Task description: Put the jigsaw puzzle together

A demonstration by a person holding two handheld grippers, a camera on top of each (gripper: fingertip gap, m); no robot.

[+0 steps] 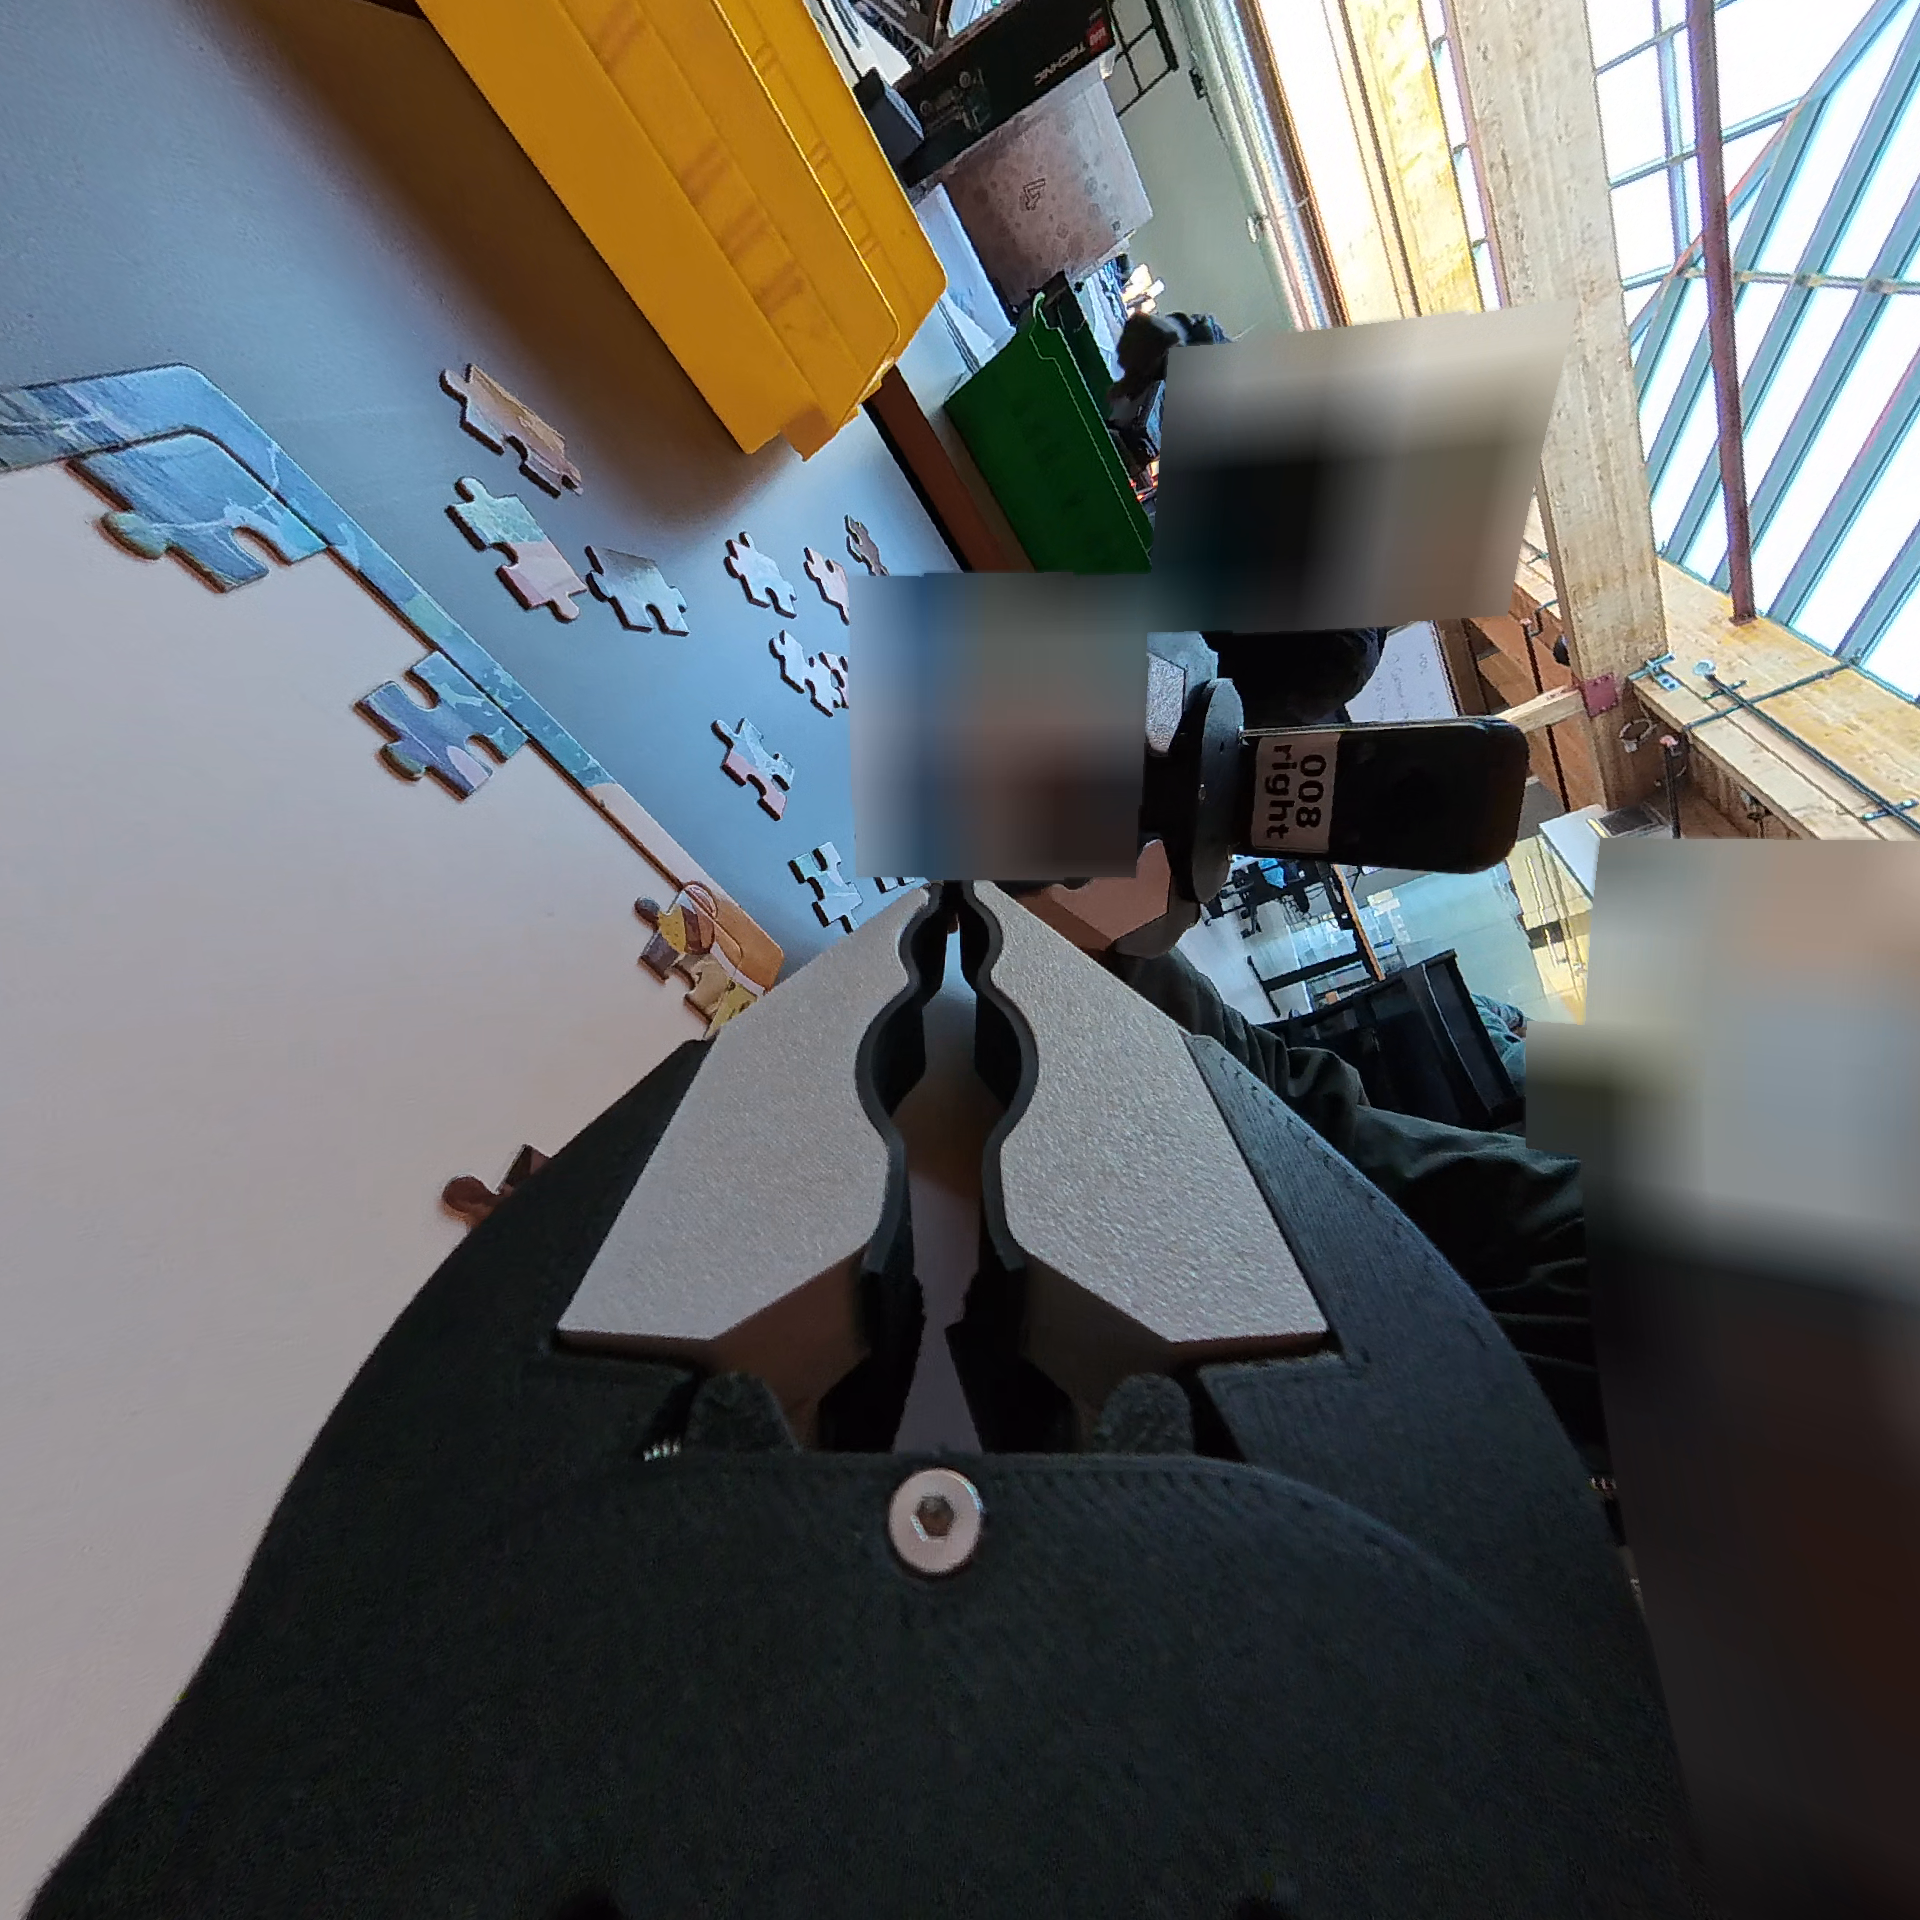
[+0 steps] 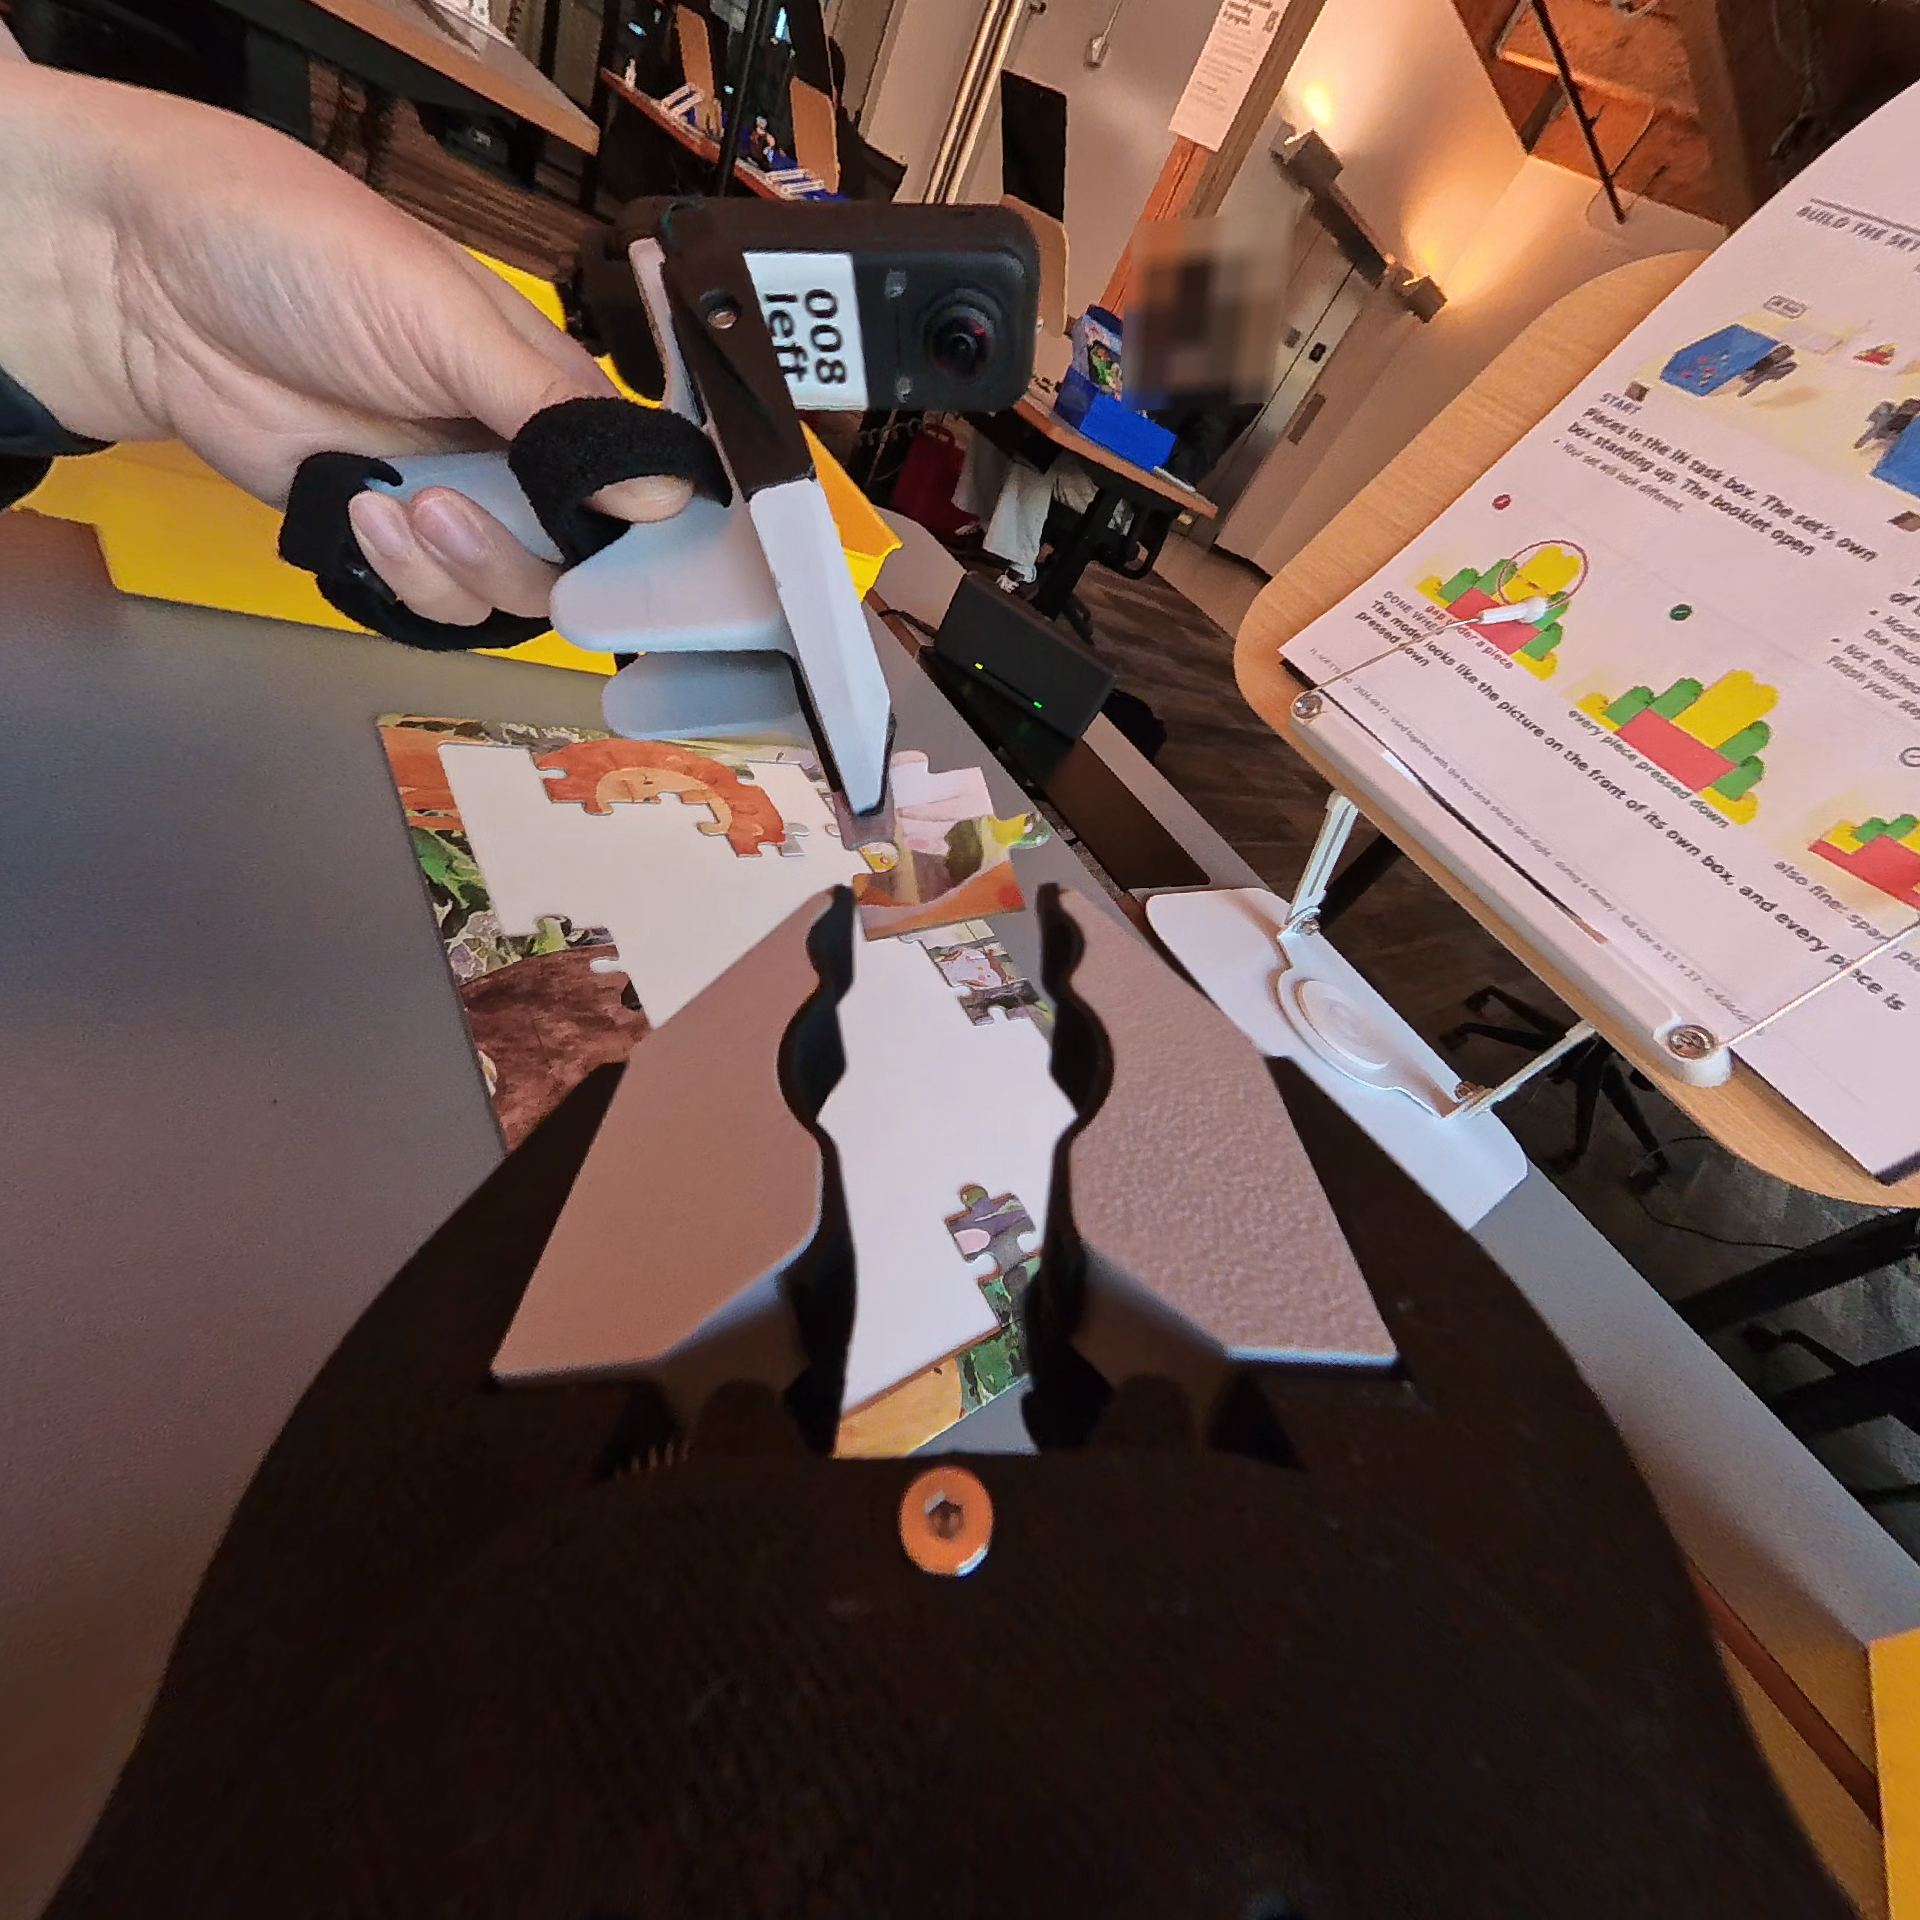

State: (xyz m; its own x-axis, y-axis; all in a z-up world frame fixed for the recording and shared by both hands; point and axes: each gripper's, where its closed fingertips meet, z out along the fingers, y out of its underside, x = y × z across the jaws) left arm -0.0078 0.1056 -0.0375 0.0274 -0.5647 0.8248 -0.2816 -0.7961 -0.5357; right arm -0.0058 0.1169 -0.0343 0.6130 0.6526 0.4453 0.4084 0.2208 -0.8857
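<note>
My left gripper (image 2: 868, 821) has its fingers pinched together on a jigsaw piece (image 2: 940, 852), holding it tilted in the air just above the puzzle tray (image 2: 447, 904), near the tray's far edge. The hand (image 2: 260, 343) working it grips the handle through black finger loops. My right gripper (image 2: 945, 914) sits just in front of that piece with its jaws spread wide and nothing between them. In the tray, an orange lion section (image 2: 665, 795) and a few border pieces are fitted; most of the white backing is bare. From the left wrist view I see loose pieces (image 1: 634, 592) scattered on the grey table (image 1: 260, 260) beside the tray, and a yellow bin (image 1: 686, 197) farther off. An instruction sheet (image 2: 1662, 665) stands on a holder to my right.
</note>
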